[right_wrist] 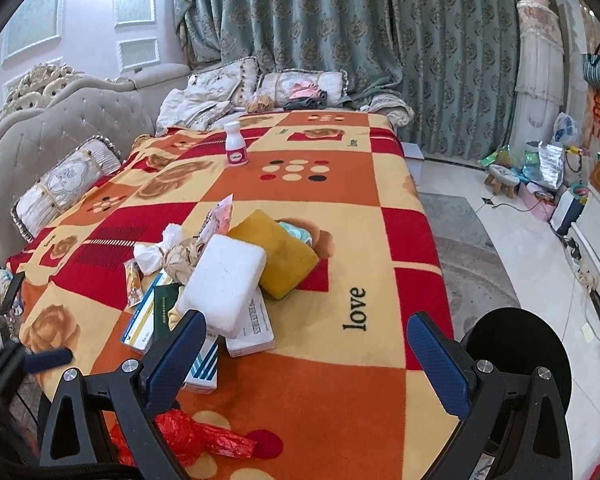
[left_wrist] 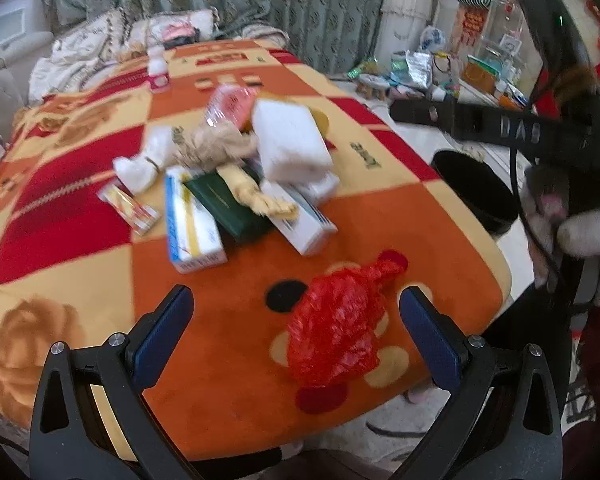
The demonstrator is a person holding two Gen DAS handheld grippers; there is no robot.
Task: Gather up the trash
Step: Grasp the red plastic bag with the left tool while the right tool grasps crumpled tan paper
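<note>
The left tool (left_wrist: 296, 312) hangs spread wide around the crumpled red plastic bag (left_wrist: 336, 328) on the orange checked blanket (left_wrist: 220, 280), so pickup is starting; next it should lower and pinch. The right tool (right_wrist: 306, 344) hangs spread, holding nothing, near the round black bin (right_wrist: 540, 344)

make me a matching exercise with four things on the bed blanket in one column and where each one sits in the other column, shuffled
Things:
1. crumpled red plastic bag
2. small white bottle with pink label
3. white foam block
4. yellow sponge

Places:
A. standing alone, far up the blanket toward the pillows
B. nearest edge of the blanket, between the open left gripper's fingers
C. on top of the flat cartons in the pile
D. behind the foam block, on the side nearer the word "love"

Pairs: 1-B, 2-A, 3-C, 4-D
</note>
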